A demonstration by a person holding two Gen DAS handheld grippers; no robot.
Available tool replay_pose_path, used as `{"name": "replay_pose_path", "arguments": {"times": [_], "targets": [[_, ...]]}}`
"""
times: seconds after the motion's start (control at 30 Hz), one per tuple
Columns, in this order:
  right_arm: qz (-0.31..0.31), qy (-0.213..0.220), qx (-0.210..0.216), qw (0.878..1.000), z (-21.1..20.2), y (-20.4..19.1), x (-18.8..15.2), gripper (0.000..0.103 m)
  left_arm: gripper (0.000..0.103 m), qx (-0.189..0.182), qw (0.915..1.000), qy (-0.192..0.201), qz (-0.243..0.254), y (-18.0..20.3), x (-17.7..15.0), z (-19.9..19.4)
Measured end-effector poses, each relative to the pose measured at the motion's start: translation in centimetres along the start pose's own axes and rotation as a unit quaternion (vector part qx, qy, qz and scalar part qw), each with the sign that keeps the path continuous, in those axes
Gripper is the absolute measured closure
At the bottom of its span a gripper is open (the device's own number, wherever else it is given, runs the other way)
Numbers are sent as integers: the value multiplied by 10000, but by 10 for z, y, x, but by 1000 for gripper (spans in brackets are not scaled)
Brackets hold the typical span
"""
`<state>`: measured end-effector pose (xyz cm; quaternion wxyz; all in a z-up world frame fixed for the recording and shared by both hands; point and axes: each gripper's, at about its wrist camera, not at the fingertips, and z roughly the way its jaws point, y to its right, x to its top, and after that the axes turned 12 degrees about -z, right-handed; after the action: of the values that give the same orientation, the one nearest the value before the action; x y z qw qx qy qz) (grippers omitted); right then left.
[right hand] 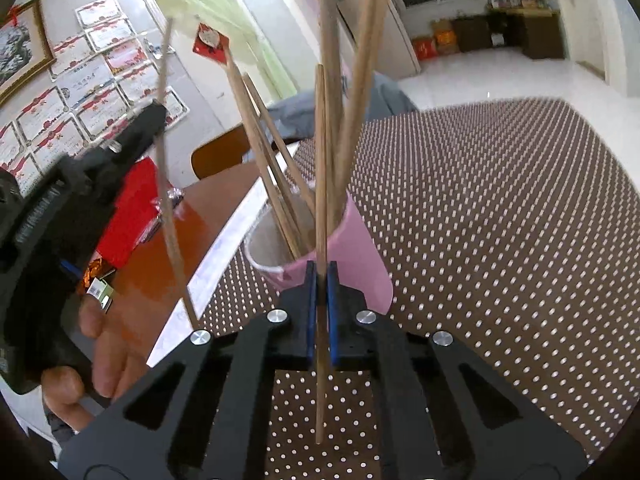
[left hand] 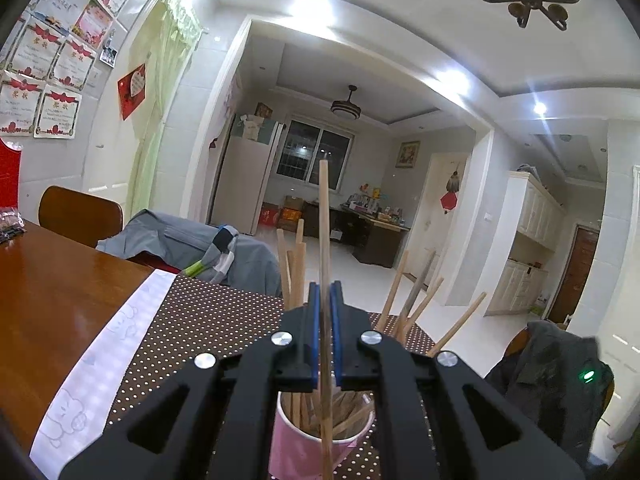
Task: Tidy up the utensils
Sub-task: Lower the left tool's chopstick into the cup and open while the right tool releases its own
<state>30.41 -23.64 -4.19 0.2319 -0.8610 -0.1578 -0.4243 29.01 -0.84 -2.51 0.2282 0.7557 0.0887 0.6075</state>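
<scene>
A pink cup (right hand: 356, 248) stands on the dotted brown mat (right hand: 500, 220) and holds several wooden chopsticks (right hand: 280, 176). My right gripper (right hand: 321, 276) is shut on one chopstick (right hand: 320, 160), held upright just in front of the cup's rim. My left gripper (left hand: 325, 296) is shut on another chopstick (left hand: 324, 220), held upright above the cup (left hand: 292, 440). In the right wrist view the left gripper (right hand: 156, 120) is up at the left of the cup with its chopstick (right hand: 170, 216) hanging beside the cup.
The wooden table (left hand: 52, 300) extends left of the mat (left hand: 192, 328), with a pale paper strip (left hand: 100, 360) along the mat's edge. A red packet (right hand: 128, 212) and small boxes (right hand: 100, 292) lie on the table. Chairs with clothes (left hand: 188, 248) stand behind.
</scene>
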Motion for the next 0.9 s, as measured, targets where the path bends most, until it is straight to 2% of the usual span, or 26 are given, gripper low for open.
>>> {"name": "replay_pose_path", "arguments": {"times": [0.27,0.43,0.6,0.73,0.9], "targets": [[-492,1081,-438,9920,-51,-20,31,98,97,-390,9976,560,74,16,13,-8],[-552,1704,-669,9815,-59,-23,47,98,97,-460,9952,816,267,29,14,-2],[-685,2211,-966,9680,-52,-28,57,98,97,-443,9947,883,283,32,19,9],[-685,2459,-1096,9606,-45,-28,55,98,97,-406,9946,927,243,27,19,16],[-631,2477,-1051,9611,-38,-25,53,98,97,-353,9921,1182,215,22,19,22]]}}
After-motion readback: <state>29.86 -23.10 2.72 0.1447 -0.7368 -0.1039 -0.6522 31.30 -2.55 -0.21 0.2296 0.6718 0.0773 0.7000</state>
